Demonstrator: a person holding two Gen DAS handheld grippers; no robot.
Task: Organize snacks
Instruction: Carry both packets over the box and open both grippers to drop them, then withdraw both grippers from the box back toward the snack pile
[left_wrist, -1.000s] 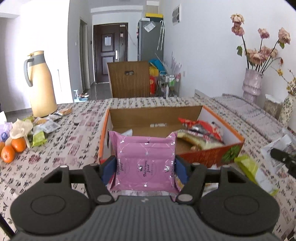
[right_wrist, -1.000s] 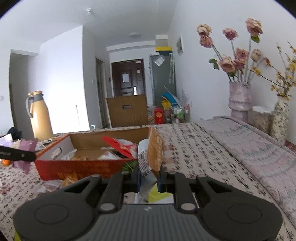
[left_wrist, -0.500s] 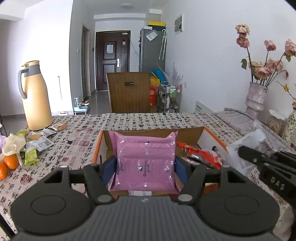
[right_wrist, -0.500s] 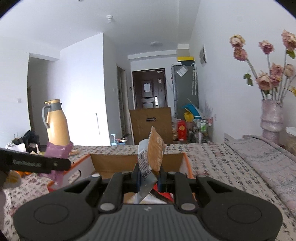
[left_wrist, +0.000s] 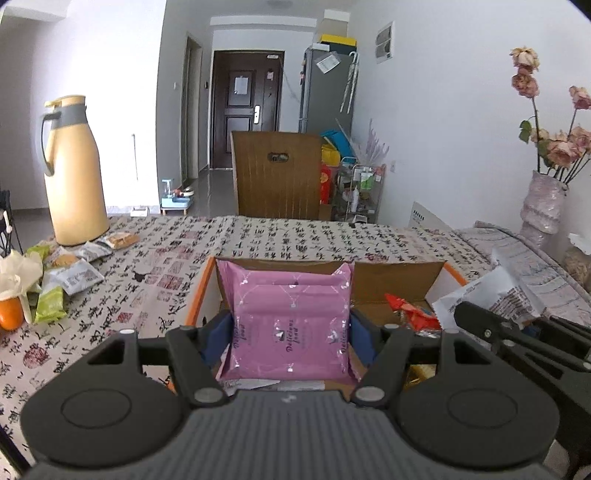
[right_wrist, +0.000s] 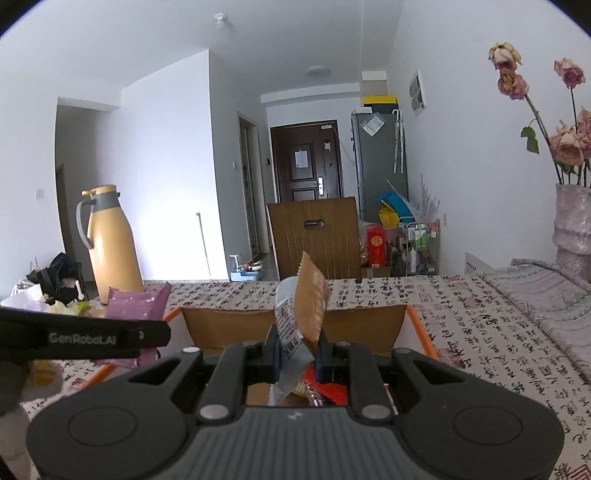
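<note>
The left claw (left_wrist: 290, 332) fills the lower half of its wrist view: a matt black plastic body with a ribbed grey centre panel, a round recessed disc on each side, and two angled linkage arms pinned with silver round-headed screws. Its fingers (left_wrist: 216, 338) carry blue pads. The right claw (right_wrist: 297, 356) has the same black shell, ribbed panel, twin discs and silver pins. At the left edge of the right wrist view, a black finger of the left claw bears the grey lettering "GenRobot.AI".

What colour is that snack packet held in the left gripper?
Pink, with small white dots and dark lettering: the pink packet shows best in the left wrist view.
</note>
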